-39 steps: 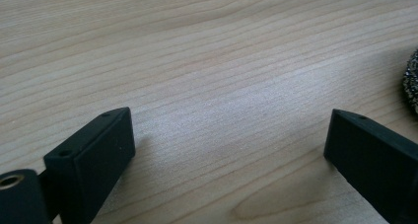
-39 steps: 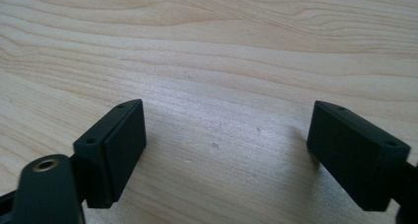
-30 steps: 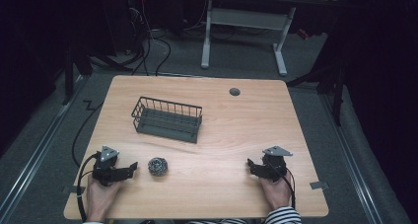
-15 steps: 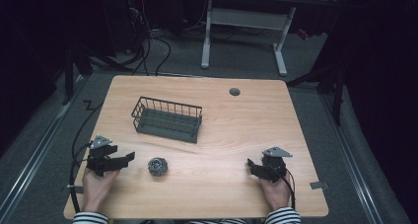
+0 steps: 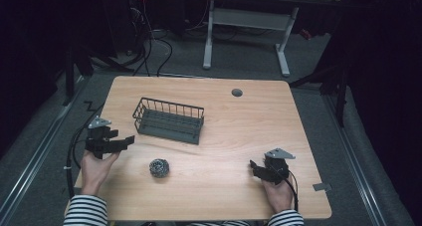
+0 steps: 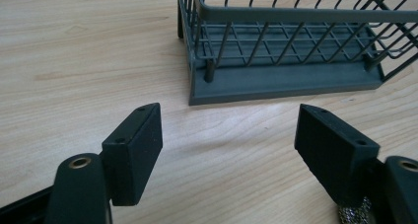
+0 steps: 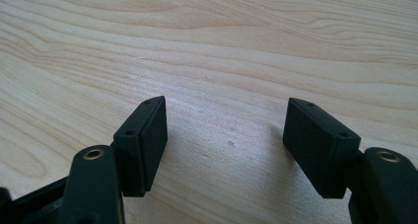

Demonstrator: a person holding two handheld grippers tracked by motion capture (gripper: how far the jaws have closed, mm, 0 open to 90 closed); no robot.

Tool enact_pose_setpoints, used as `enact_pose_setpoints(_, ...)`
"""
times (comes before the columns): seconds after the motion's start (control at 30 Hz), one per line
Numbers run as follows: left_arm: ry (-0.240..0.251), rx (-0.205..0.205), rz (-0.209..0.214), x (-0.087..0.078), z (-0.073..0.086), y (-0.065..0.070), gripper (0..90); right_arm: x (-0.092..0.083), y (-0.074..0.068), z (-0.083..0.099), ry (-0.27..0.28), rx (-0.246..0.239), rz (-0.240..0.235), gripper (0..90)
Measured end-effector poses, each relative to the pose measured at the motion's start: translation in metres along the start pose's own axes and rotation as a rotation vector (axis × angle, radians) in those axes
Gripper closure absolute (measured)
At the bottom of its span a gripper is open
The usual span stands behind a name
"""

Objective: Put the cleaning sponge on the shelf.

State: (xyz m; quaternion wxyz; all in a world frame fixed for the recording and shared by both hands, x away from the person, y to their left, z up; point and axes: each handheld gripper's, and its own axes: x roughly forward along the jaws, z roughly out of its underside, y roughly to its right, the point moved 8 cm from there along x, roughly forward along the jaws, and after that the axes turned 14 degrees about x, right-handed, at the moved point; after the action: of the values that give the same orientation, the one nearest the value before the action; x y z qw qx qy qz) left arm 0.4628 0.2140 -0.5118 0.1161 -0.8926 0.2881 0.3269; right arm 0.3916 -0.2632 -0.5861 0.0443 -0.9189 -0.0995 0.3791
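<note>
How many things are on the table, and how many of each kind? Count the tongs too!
Wire baskets: 1, the dark basket
Metal scrubbers: 1, the shiny scrubber ball
Tongs: 2, the left tongs and the right tongs, both open and holding nothing
Total: 4
</note>
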Motion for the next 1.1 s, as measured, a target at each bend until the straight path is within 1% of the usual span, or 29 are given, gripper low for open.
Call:
enact_pose_setpoints(0.07,-0.003,-0.002,0.003,0.001,-0.007,-0.003,27.4,0.000,0.000,0.000,0.000,0.000,0.000,33.8)
enact_pose_setpoints(0.13,0.021,-0.012,0.008,0.001,-0.015,-0.005,28.4,0.000,0.000,0.000,0.000,0.000,0.000,33.9)
enact_pose_setpoints(0.23,0.031,-0.009,0.005,0.003,-0.026,-0.006,29.4,0.000,0.000,0.000,0.000,0.000,-0.001,33.9)
enact_pose_setpoints(0.33,0.026,-0.002,-0.002,0.006,-0.035,-0.008,31.3,0.000,0.000,0.000,0.000,-0.001,0.000,34.1)
enact_pose_setpoints(0.37,0.026,-0.002,-0.002,0.006,-0.035,-0.008,31.8,0.000,0.000,0.000,0.000,-0.001,0.000,34.1)
enact_pose_setpoints(0.4,0.032,-0.005,-0.003,0.007,-0.041,-0.010,32.7,0.000,0.000,0.000,0.000,-0.001,-0.001,34.1)
enact_pose_setpoints(0.53,0.024,-0.001,-0.011,0.012,-0.051,-0.012,35.1,0.000,0.000,0.000,0.000,-0.003,-0.001,34.4)
enact_pose_setpoints(0.67,0.017,-0.004,-0.018,0.017,-0.057,-0.015,36.7,0.000,0.000,0.000,0.000,-0.003,-0.002,34.7)
enact_pose_setpoints(0.7,0.019,-0.015,-0.016,0.020,-0.059,-0.017,37.5,-0.001,0.000,0.000,0.000,-0.005,-0.003,34.8)
enact_pose_setpoints(0.73,0.003,-0.016,-0.027,0.023,-0.059,-0.019,37.6,-0.001,0.000,0.000,-0.001,-0.004,-0.002,34.8)
enact_pose_setpoints(0.77,0.003,-0.016,-0.027,0.023,-0.059,-0.019,38.2,-0.001,0.000,0.000,0.000,-0.006,-0.003,34.8)
enact_pose_setpoints(0.8,-0.006,-0.013,-0.037,0.026,-0.060,-0.021,39.2,-0.001,0.000,0.001,-0.001,-0.005,-0.003,34.8)
enact_pose_setpoints(0.83,-0.006,-0.013,-0.037,0.026,-0.060,-0.021,40.0,-0.001,0.000,0.001,-0.001,-0.005,-0.003,34.8)
enact_pose_setpoints(0.87,-0.011,-0.016,-0.047,0.029,-0.064,-0.025,40.8,-0.001,-0.001,0.001,-0.001,-0.007,-0.004,34.8)
enact_pose_setpoints(0.9,-0.006,-0.018,-0.051,0.031,-0.066,-0.026,41.6,-0.001,-0.001,0.001,-0.001,-0.008,-0.004,34.8)
enact_pose_setpoints(0.97,0.003,-0.025,-0.050,0.032,-0.067,-0.026,44.6,-0.001,-0.001,0.001,-0.001,-0.009,-0.005,34.8)
enact_pose_setpoints(1.0,-0.012,-0.024,-0.057,0.035,-0.068,-0.028,45.5,-0.001,-0.001,0.001,-0.001,-0.008,-0.005,34.8)
enact_pose_setpoints(1.03,-0.017,-0.023,-0.066,0.037,-0.069,-0.029,47.4,-0.001,-0.001,0.001,-0.001,-0.008,-0.005,34.8)
enact_pose_setpoints(1.1,-0.016,-0.027,-0.067,0.040,-0.070,-0.029,50.4,-0.001,-0.001,0.001,0.000,-0.011,-0.007,34.7)
